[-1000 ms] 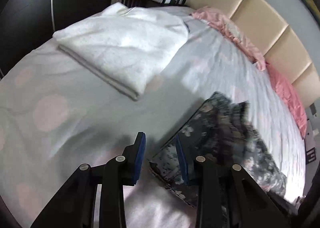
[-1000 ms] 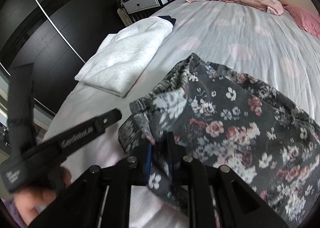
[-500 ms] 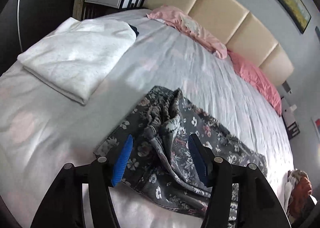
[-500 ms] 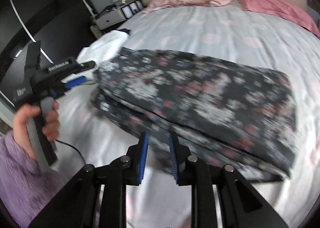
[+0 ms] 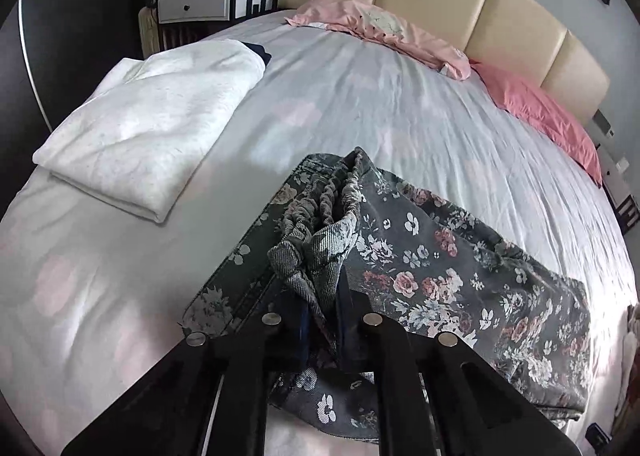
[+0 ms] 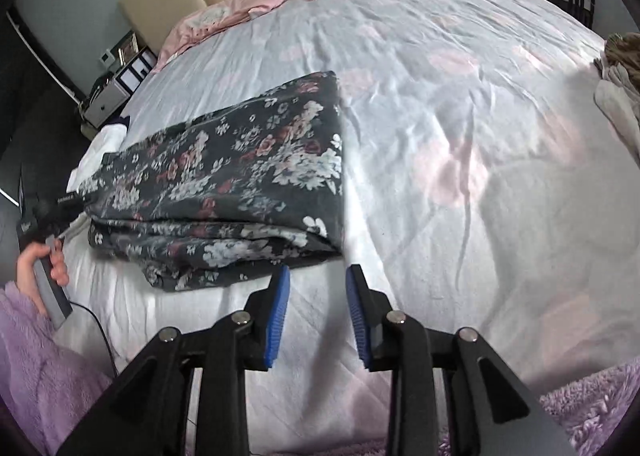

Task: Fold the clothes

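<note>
On the left of the bed (image 5: 400, 96), a folded white garment (image 5: 148, 128) is lying untouched, well apart from the work. Nearer the middle, the floral trousers (image 5: 460, 280) are being held at their gathered waistband (image 5: 324, 216) by the left gripper (image 5: 320, 308), whose jaws, standing wide over the cloth half a second ago, have just been closing and are now clamped on the bunched denim. In the right wrist view the same trousers (image 6: 240, 160) are seen lying doubled over on the sheet, one layer stacked on another, with the left gripper (image 6: 60, 208) at their far-left end. To the right, the right gripper (image 6: 316, 312) is being carried clear of the near edge of the fabric; its jaws have just been opening and are standing apart with nothing between them, where a second ago they were pinched on the cloth. A fold appears to have been laid, and the hold is being handed to the left side, probably so that the right gripper can be re-placed for the next fold.
</note>
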